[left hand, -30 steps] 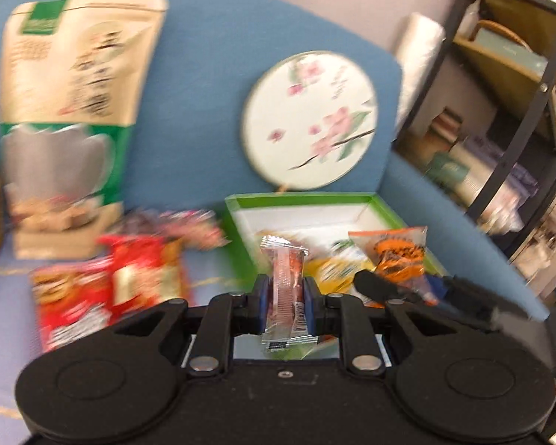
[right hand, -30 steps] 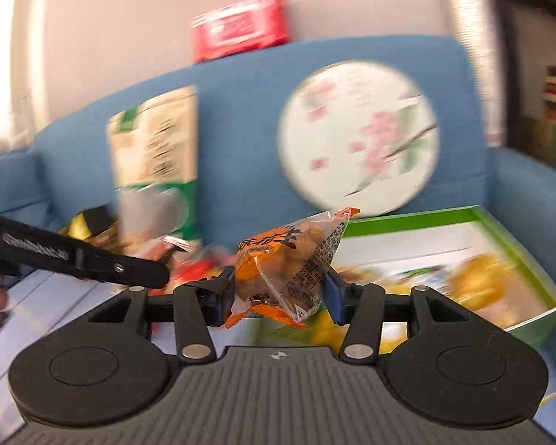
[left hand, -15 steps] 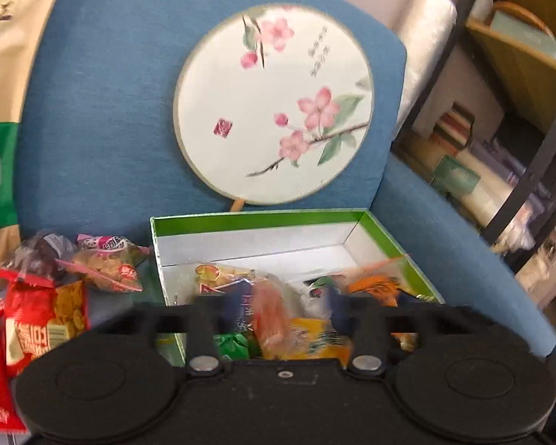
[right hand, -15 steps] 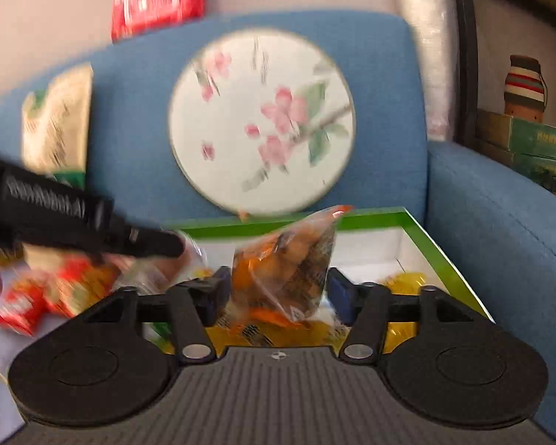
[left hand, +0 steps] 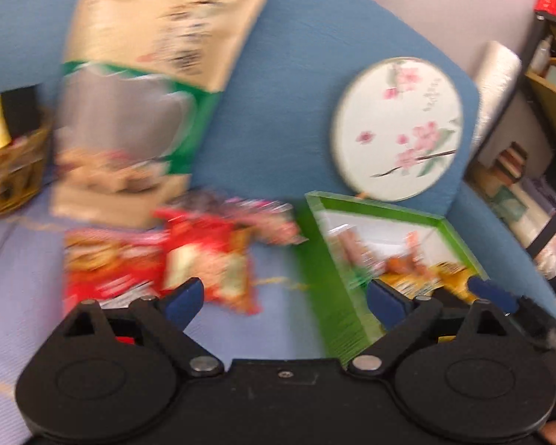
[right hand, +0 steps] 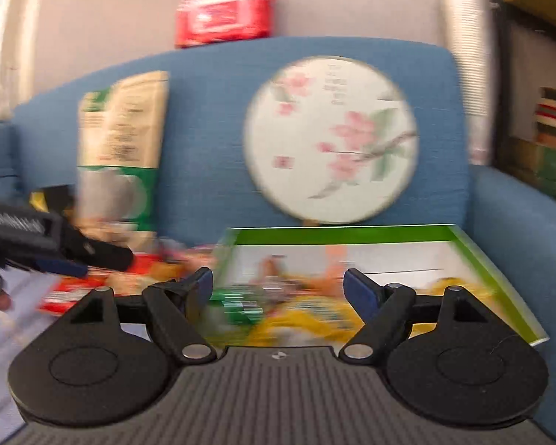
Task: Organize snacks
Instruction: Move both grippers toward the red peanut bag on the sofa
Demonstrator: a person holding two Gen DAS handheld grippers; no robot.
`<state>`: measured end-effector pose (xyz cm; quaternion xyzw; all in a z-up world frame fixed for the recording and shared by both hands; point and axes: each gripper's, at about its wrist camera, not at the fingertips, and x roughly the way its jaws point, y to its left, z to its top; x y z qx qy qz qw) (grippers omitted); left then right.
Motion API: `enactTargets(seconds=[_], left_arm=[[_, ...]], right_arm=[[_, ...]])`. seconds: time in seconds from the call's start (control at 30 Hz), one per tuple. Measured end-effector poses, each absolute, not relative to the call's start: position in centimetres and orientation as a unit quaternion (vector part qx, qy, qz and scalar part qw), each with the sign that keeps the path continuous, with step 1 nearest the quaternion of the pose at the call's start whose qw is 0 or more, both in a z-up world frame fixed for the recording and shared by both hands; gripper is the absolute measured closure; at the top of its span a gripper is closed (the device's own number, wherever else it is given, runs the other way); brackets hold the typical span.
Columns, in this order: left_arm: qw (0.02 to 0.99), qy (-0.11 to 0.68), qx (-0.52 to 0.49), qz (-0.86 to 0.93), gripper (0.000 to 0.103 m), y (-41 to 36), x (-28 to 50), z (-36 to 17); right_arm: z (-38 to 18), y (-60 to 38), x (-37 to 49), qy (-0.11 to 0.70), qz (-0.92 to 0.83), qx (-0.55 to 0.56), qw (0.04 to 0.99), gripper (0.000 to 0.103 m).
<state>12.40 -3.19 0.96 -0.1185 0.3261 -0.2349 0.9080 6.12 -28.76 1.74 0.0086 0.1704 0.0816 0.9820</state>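
A green-rimmed white box lies on the blue sofa seat and holds several snack packs, blurred yellow, orange and green. Loose red snack packs lie on the seat left of the box. My left gripper stands open with nothing between its fingers, over the seat between the red packs and the box's left wall. My right gripper is open and empty too, low before the box's front. The left gripper's black finger reaches in at the left of the right wrist view.
A tall beige and green pouch and a round flowered fan lean on the sofa back. A wicker basket sits far left. A red pack tops the backrest. Shelves stand right of the armrest.
Both grippers opened and let go of their packs: the pink bar and the orange pack now lie in the box. The left gripper swung left and down, away from the box.
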Motion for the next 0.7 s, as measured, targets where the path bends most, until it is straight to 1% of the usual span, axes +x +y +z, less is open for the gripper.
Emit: enactTargets(seconds=[0.1, 0.17, 0.23, 0.3, 0.43, 0.57, 0.63, 0.7], left_arm=[[0.911, 0.339, -0.111, -0.208, 0.0, -1.0, 12.6, 0.1], [0.913, 0.34, -0.122, -0.187, 0.0, -0.1, 13.4, 0.0], [0.913, 0.337, -0.134, -0.187, 0.0, 0.1, 14.5, 0.2], [0.915, 0.33, -0.124, -0.197, 0.0, -1.0, 15.8, 0.5], [0.92, 0.317, -0.091, -0.213, 0.0, -4.0, 18.9, 0.3], [0.916, 0.334, -0.074, -0.211, 0.0, -6.5, 22.1, -1.4], [0.92, 0.34, -0.049, -0.191, 0.0, -7.1, 22.9, -2.4], [0.911, 0.371, -0.025, -0.179, 0.0, -7.2, 23.9, -3.9]], right_arm=[[1.2, -25.6, 5.6, 0.18, 0.129, -0.008, 0.975, 0.0], [0.8, -23.7, 5.4, 0.186, 0.154, -0.038, 0.97, 0.0], [0.5, -22.5, 5.2, 0.185, 0.163, -0.067, 0.967, 0.0], [0.4, -22.2, 5.1, 0.185, 0.163, -0.075, 0.966, 0.0], [0.4, -23.3, 5.4, 0.189, 0.143, -0.044, 0.971, 0.0], [0.2, -24.7, 6.1, 0.196, 0.135, 0.001, 0.971, 0.0], [0.0, -25.0, 6.4, 0.204, 0.135, 0.008, 0.97, 0.0], [-0.1, -25.1, 6.6, 0.21, 0.132, 0.002, 0.969, 0.0]])
